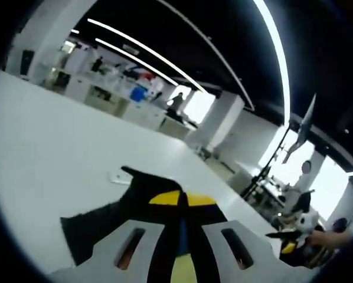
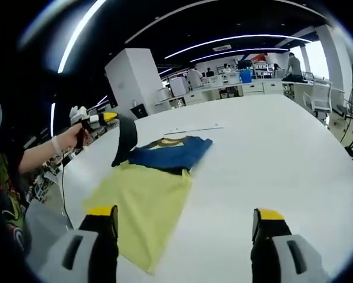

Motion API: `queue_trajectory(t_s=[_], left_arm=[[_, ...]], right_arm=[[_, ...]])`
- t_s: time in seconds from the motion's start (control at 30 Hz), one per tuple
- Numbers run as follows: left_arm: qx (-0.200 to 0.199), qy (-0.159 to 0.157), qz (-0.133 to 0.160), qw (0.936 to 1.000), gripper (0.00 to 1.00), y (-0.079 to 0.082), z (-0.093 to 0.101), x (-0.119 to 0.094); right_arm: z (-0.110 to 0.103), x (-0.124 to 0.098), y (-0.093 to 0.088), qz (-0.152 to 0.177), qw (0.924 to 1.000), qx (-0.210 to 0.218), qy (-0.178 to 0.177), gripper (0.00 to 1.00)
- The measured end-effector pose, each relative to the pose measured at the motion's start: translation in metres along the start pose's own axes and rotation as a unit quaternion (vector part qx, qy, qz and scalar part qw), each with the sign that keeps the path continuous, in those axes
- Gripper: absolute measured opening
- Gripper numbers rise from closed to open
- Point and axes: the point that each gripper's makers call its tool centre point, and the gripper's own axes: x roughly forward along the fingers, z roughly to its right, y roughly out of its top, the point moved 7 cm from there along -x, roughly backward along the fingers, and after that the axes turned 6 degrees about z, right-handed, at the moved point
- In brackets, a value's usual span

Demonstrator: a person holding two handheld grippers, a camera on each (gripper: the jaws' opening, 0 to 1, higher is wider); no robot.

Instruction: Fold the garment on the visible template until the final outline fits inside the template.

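Your left gripper [image 2: 108, 117] is clamped on a dark sleeve [image 2: 124, 140], lifted off the desk [image 2: 271, 153]. Your right gripper [image 2: 185, 227] stands wide open, holding nothing, the shirt [image 2: 147, 200] ahead of it.

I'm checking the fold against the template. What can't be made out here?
- Template: no outline is clear on the table in the right gripper view; a faint line beyond the shirt is too small to read.
- Left tool: its closed tips hide how much dark sleeve they pinch.
- Shirt's near hem: hidden behind the right tool.
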Motion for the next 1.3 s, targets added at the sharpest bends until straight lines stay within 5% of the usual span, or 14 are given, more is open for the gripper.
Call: queue_trajectory(t_s=[0.3, 0.5, 1.13, 1.3], left_arm=[[-0.018, -0.032, -0.012, 0.9992, 0.00, -0.024, 0.023, 0.054], [-0.033, -0.037, -0.039, 0.9980, 0.00, -0.058, 0.020, 0.086], [0.028, -0.059, -0.189, 0.9798, 0.00, -0.164, 0.028, 0.114], [0.022, -0.059, -0.212, 0.9752, 0.00, -0.177, 0.027, 0.117]], right_arm=[[0.010, -0.003, -0.015, 0.003, 0.9998, 0.020, -0.005, 0.94], [0.015, -0.006, -0.025, 0.004, 0.9993, 0.035, -0.010, 0.94], [0.016, -0.005, -0.040, -0.001, 0.9984, 0.055, -0.015, 0.94], [0.018, -0.005, -0.041, 0.000, 0.9981, 0.059, -0.016, 0.94]])
